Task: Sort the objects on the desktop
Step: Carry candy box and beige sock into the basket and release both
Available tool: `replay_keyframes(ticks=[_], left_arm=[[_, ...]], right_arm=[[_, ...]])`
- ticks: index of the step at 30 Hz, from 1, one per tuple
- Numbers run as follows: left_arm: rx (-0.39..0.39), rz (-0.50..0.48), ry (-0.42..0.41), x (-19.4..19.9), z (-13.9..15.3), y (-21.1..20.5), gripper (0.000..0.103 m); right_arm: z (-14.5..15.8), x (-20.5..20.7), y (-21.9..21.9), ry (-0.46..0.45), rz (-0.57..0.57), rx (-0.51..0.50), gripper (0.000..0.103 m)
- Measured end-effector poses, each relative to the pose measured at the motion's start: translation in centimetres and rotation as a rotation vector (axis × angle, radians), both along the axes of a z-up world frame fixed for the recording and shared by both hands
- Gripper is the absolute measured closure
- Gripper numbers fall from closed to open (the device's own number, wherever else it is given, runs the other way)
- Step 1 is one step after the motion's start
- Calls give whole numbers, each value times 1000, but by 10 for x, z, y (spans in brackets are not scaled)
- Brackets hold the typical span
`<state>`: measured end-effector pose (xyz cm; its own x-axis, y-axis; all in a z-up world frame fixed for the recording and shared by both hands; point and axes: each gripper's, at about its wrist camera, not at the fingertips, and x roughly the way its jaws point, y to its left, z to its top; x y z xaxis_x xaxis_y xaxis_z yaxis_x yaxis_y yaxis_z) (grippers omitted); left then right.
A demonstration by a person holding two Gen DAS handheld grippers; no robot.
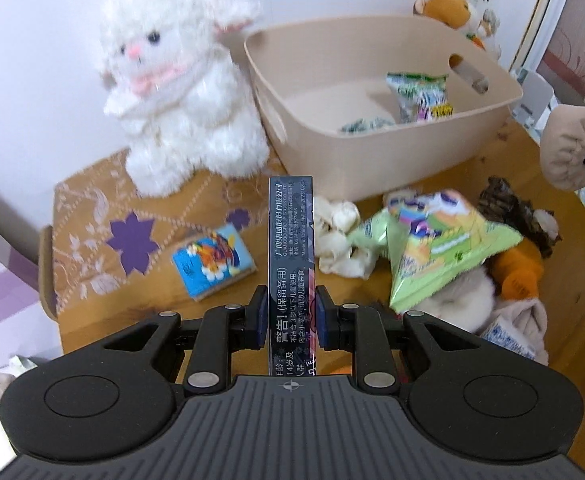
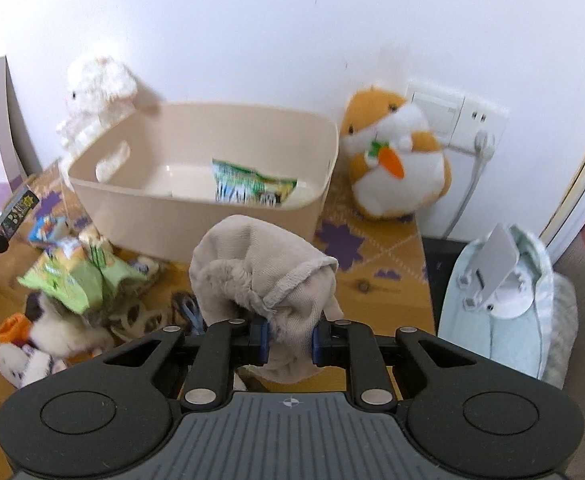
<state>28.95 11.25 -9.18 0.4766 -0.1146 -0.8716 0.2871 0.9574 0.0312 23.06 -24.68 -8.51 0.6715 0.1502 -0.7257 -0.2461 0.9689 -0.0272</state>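
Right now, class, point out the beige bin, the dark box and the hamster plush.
beige bin [image 1: 372, 168]: left wrist view, front wall.
dark box [image 1: 290, 232]: left wrist view, printed face.
hamster plush [image 2: 392, 184]: right wrist view, white belly.

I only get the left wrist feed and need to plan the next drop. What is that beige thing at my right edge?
Observer: A beige fleece cloth, bunched up and held off the table between the jaws of the right gripper.
Operator: What stands to the right of the beige bin? My feed shows only a blurred orange toy there.
Observer: An orange and white hamster plush holding a carrot stands upright beside the bin, against the wall.
Operator: Anything past the table's right end?
Observer: Yes, a pale blue cushion with a white stand on it, lower than the tabletop.
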Motion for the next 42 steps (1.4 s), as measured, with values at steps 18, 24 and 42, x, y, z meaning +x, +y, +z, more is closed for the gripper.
replay_keyframes(ticks=[18,24,42], left_arm=[[-53,9,-259,33,81,-35,80],[-76,47,-335,63,99,-60,80],[-111,202,-227,127,37,-108,80]], right_arm=[[74,41,17,-146,-6,28,86],[82,73,30,-183,-17,26,86],[4,134,87,-39,-79,-17,86]])
